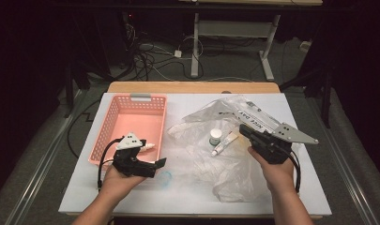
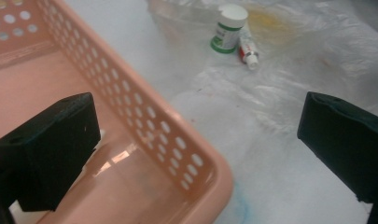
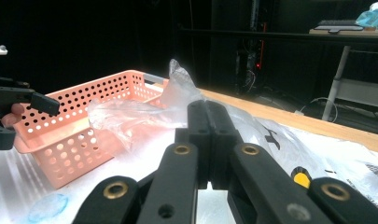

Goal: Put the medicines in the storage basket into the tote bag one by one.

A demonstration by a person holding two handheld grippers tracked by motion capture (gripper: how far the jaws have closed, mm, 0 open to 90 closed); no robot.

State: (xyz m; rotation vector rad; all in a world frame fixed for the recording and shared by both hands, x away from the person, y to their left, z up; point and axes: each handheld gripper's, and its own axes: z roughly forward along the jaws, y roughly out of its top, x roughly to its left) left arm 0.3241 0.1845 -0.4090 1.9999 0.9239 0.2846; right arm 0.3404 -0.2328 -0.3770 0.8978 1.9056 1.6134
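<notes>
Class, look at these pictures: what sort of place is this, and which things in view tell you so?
Probably a lab or workshop set up for recording. Loose cables trail across the floor, adjustable desk legs stand behind, and the white-covered table sits amid dark surroundings.

- High view: a fixed camera above the near edge looks forward and down on the whole surface [image 1: 187, 197], with floor and cables beyond.
- Left gripper view: rides the left hand-held gripper [image 2: 196, 154], close above the near corner of the pink basket [image 2: 177, 144], facing the small bottle [image 2: 228, 29].
- Right gripper view: sits low on the right hand-held gripper [image 3: 208, 140], looking level across the surface.
- Shared: all three views include the pink basket.
</notes>
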